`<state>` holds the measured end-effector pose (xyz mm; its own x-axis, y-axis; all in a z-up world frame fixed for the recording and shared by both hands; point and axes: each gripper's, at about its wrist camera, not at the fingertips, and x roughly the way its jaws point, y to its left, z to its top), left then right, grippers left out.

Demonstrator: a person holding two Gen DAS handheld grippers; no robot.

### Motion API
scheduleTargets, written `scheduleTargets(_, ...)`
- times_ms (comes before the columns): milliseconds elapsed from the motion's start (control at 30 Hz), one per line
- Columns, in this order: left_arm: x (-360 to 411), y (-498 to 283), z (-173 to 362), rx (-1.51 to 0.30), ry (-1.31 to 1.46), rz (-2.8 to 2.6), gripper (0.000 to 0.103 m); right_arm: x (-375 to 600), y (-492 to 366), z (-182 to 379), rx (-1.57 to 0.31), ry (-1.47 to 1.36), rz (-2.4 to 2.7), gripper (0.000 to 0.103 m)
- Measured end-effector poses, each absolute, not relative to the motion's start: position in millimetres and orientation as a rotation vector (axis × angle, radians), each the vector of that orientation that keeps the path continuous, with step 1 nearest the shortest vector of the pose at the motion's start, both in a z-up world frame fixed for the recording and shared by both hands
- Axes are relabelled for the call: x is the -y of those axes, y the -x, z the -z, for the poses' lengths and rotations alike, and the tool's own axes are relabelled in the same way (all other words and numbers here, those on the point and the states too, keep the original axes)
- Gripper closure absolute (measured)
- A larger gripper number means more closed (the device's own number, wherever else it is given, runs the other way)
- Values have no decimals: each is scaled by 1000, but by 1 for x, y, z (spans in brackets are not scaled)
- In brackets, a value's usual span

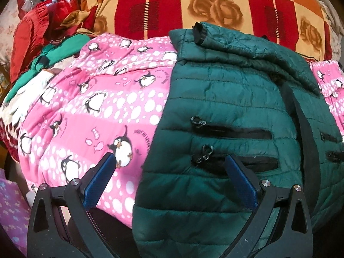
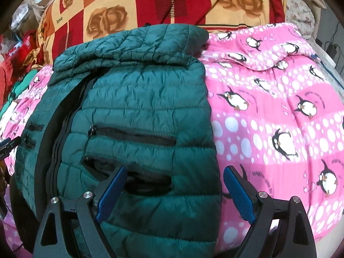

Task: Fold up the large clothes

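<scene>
The work surface is a bed covered by a pink penguin-print blanket, with a red-and-orange checked quilt bunched behind it and a heap of red and green garments at the far left. On the blanket I have the task item, a dark green quilted jacket, lying front-up with its hem toward me and its black centre zipper running away from me. Status as I read it: both sleeves appear already folded in across the upper body — the black cuff of one rests on top near the collar end — so the side folds look complete and the garment forms a narrow rectangle. Remaining, in my judgement, is the lengthwise fold, hem up to the shoulders, and possibly a final halving. Two zipped pockets sit on each front panel; the lower ones gape slightly and could snag a fingertip. My left gripper hovers at the jacket's left hem edge, fingers spread wide, one finger over the blanket and one over the jacket, holding nothing. My right gripper mirrors it at the right hem edge, also spread wide and empty, straddling the jacket's border with the blanket. I cannot confirm contact with the fabric from either view — both appear just above it.
</scene>
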<state>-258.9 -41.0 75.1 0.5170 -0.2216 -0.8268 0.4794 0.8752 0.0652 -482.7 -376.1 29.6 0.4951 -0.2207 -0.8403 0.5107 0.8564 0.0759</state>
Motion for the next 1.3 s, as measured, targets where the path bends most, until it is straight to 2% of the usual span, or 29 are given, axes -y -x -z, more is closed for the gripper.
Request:
scheduleTargets(867, 1, 281, -60, -1040, -250, 457, 2, 355, 528, -17, -1003, -397, 414, 12)
scheduleTargets(1300, -15, 282, -32, -1218, -121, 550, 2, 351, 544, 2, -1068, -477, 310, 9)
